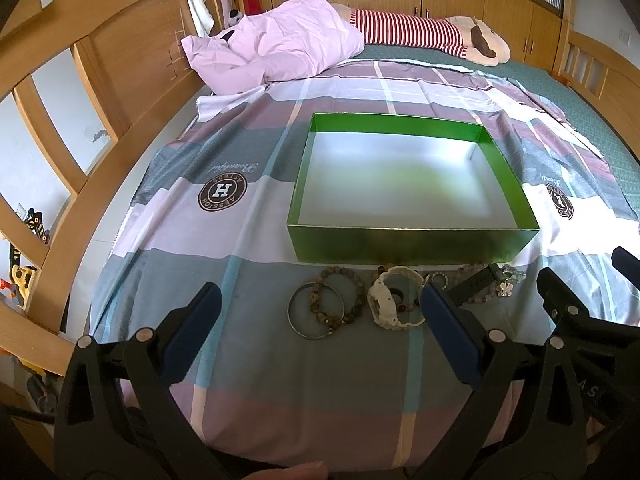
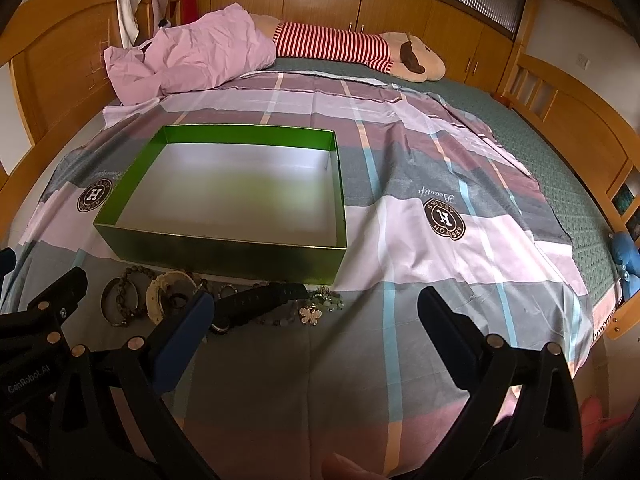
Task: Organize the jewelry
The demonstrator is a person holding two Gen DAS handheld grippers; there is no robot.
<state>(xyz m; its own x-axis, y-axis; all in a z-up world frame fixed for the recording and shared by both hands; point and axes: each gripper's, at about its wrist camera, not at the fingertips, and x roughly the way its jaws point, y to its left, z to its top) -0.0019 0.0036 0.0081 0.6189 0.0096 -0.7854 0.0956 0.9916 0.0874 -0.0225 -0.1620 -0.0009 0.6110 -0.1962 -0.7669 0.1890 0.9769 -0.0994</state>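
1. Green cardboard box (image 1: 412,246), open at the top with a pale silvery inside, sits on a plaid bedsheet (image 1: 256,380) of grey, pink and lilac blocks with thin blue and cream stripes.
2. Round dark logos are printed on that sheet; the one (image 1: 223,191) left of the box shows a big white "H" with ring lettering that reads roughly "AESSTOH", upside down from where both cameras look, and script beside it that looks like "Beautiful".
3. Jewelry lies in a row on the sheet just in front of the box's near wall: a plain metal bangle (image 1: 316,311), a brown beaded bracelet (image 1: 340,294) overlapping it, a white wristwatch (image 1: 396,298), a black watch (image 2: 264,298) lying on its side, a pale butterfly charm (image 2: 311,315) and a tangle of small pale beads (image 2: 330,298).
4. Left gripper (image 1: 320,304) hangs over the sheet, its blue-padded fingers spread wide either side of the bangle and white watch, touching nothing.
5. Right gripper (image 2: 316,308) is likewise released and carrying nothing, its left finger just by the black watch; the right wrist view shows "GenRobot.AI" in white on the left gripper's black body.
6. Far across the bed lie a crumpled pink cover (image 1: 276,40) and a plush toy in a red-and-white striped top (image 1: 408,28), against a wooden headboard (image 1: 132,52).
7. Someone's fingertip (image 1: 296,472) shows at the bottom edge of the left view.
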